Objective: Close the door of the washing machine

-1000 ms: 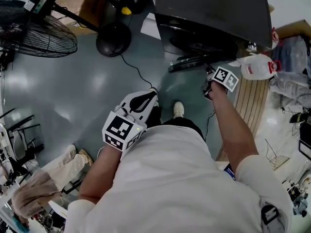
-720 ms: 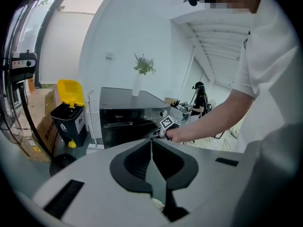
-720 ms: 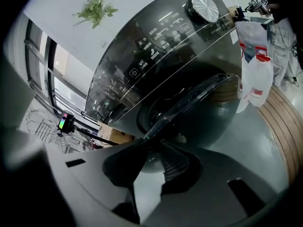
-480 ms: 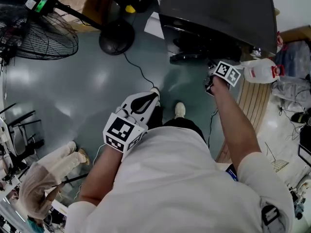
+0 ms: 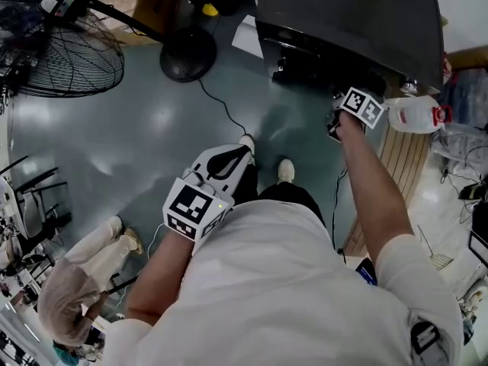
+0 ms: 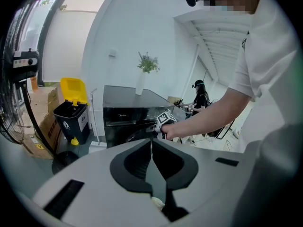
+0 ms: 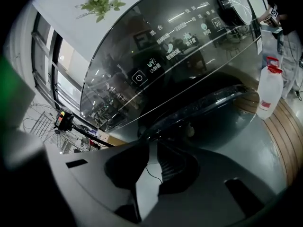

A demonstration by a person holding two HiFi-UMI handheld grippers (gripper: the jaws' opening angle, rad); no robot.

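Had R gripper (image 7: 152,145) jaws narrow, just closing w/ nothing btwn, tips just below washer door (image 7: 199,110) rim. Had L gripper (image 6: 151,143) jaws together, empty, well apart from door.

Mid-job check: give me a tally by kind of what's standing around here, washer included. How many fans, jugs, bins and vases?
Washing machine: 1
Standing fan: 1
White jug: 1
Yellow-lidded bin: 1
Vase with greenery: 1
Total: 5

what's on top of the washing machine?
A white vase holding a green sprig stands on the washing machine, towards the back of its dark top. Nothing else shows on the visible part. The rear strip is cut off in the head view.
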